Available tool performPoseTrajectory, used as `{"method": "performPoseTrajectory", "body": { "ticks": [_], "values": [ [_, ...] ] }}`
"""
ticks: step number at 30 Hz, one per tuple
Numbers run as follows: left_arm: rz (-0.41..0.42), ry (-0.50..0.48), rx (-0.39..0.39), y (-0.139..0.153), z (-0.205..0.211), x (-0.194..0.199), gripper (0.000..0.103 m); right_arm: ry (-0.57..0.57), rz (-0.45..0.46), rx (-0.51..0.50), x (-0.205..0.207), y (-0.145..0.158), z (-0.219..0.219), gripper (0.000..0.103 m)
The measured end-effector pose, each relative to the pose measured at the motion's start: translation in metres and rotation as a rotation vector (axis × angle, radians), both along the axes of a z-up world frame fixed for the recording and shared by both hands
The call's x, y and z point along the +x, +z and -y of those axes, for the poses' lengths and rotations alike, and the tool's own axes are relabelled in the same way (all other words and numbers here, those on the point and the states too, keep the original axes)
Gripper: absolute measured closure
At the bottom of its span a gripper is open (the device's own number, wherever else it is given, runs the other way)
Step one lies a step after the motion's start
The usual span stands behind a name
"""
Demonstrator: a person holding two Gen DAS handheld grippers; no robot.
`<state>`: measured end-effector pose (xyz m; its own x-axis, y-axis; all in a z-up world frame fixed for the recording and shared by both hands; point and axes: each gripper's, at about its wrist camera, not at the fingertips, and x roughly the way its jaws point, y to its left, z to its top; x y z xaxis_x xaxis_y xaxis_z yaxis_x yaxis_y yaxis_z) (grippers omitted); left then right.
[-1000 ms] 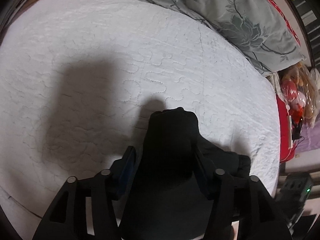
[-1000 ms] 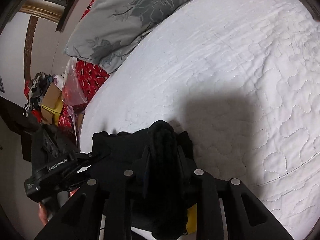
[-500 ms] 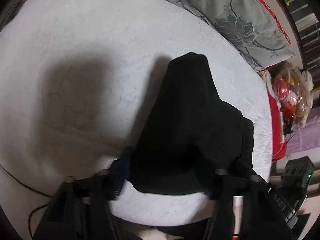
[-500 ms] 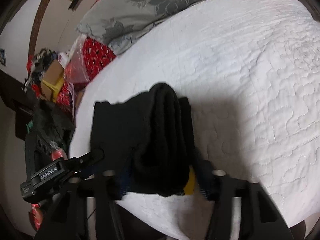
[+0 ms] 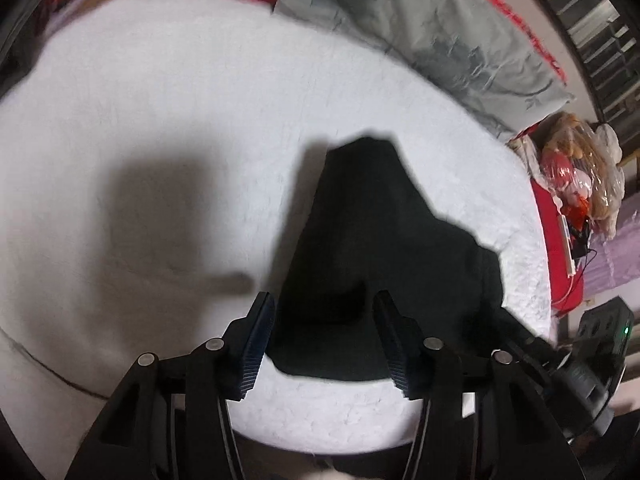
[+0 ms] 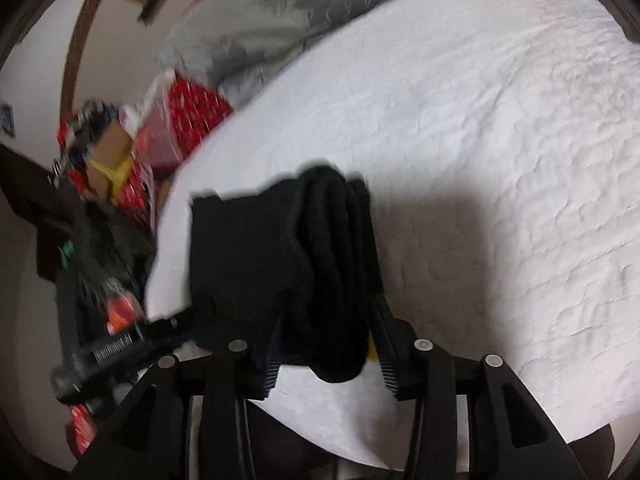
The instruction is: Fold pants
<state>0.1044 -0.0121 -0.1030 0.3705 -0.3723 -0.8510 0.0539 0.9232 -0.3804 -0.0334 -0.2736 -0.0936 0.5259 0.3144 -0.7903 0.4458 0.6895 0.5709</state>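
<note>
1. The pants (image 5: 372,264) lie folded into a thick black bundle near the bed's (image 5: 168,128) edge, on a white quilted cover with stitched swirls.
2. The left gripper (image 5: 324,336) hangs over the bundle's near end, jaws apart, pads clear of the cloth.
3. The right gripper (image 6: 328,340) has just been opening; its jaws straddle the rolled, ribbed-looking fold, and whether they still touch it I cannot tell.
4. A grey flowered pillow (image 5: 432,36) lies at the head; red patterned bags (image 6: 180,120) and a cardboard box (image 6: 110,152) crowd the bedside.
</note>
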Motion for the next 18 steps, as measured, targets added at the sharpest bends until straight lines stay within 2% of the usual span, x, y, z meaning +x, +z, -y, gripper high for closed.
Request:
{"method": "performPoseTrajectory", "body": {
  "ticks": [1,2,4,10,11,12,13,14,16,18],
  "values": [
    [0.025,0.0,0.018,0.007,0.002,0.005,0.042,-0.023,0.013,-0.005,0.003,0.004,0.006,0.041],
    [0.039,0.005,0.031,0.012,0.003,0.007,0.039,-0.037,0.017,-0.014,0.006,0.006,0.008,0.039],
    [0.052,0.007,0.047,0.017,0.009,0.019,0.037,-0.043,0.017,-0.023,0.017,0.007,0.012,0.039],
    [0.004,0.002,0.099,0.009,0.032,0.06,0.037,-0.03,-0.025,-0.074,0.044,-0.007,0.004,0.039],
    [0.0,0.004,0.11,0.006,0.034,0.068,0.037,-0.024,-0.024,-0.077,0.045,-0.009,0.003,0.042],
    [-0.001,0.011,0.132,0.003,0.037,0.073,0.037,-0.009,-0.025,-0.08,0.048,-0.011,0.002,0.06],
    [-0.008,0.011,0.143,-0.001,0.039,0.08,0.037,0.002,-0.039,-0.093,0.05,-0.013,0.002,0.069],
    [-0.027,0.014,0.141,-0.01,0.043,0.088,0.037,-0.001,-0.036,-0.088,0.05,-0.014,0.004,0.069],
    [-0.07,0.028,0.09,-0.027,0.04,0.092,0.036,-0.029,-0.039,-0.054,0.046,-0.022,0.012,0.071],
    [-0.074,0.035,0.069,-0.037,0.041,0.101,0.034,-0.049,-0.05,-0.014,0.043,-0.035,0.018,0.071]
  ]
}}
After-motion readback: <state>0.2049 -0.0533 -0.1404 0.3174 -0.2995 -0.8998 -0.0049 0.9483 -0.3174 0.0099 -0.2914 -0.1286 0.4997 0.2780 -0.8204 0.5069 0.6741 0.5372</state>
